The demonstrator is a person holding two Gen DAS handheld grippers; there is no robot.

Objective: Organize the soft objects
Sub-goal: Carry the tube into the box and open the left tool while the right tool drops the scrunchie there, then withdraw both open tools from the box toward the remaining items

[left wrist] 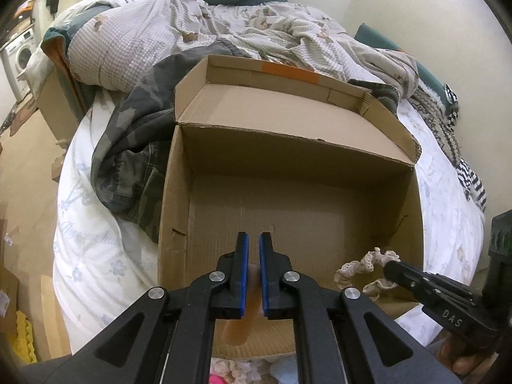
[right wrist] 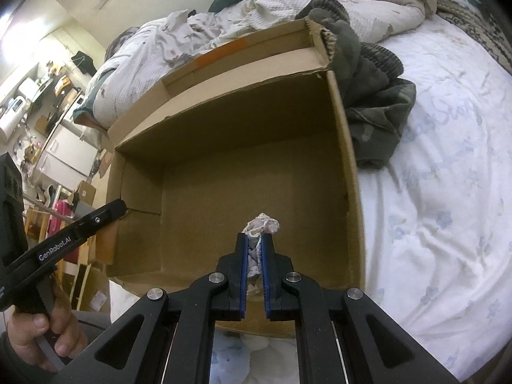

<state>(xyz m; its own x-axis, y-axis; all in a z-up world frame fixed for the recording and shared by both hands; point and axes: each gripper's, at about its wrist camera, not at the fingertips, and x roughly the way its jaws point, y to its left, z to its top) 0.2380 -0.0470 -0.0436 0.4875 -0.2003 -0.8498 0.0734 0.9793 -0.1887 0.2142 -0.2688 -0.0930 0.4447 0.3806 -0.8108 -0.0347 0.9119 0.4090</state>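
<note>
An open cardboard box (left wrist: 179,198) sits on the bed, its inside bare; it also shows in the right wrist view (right wrist: 348,147). My left gripper (left wrist: 253,240) is shut on a thin orange-tan strip (left wrist: 243,320) that hangs below its pads, over the box's near part. My right gripper (right wrist: 254,240) is shut on a cream lace scrunchie (right wrist: 262,224), held above the box's near side. The scrunchie (left wrist: 361,268) and the right gripper's arm show at the lower right of the left wrist view. The left gripper's arm (right wrist: 80,224) shows at the left of the right wrist view.
A camouflage garment (left wrist: 134,147) lies left of and behind the box, also seen in the right wrist view (right wrist: 371,96). A crumpled checked duvet (left wrist: 224,25) lies behind it. The white floral sheet (right wrist: 441,211) spreads around it. Pink and pale soft items (left wrist: 243,368) lie under the left gripper.
</note>
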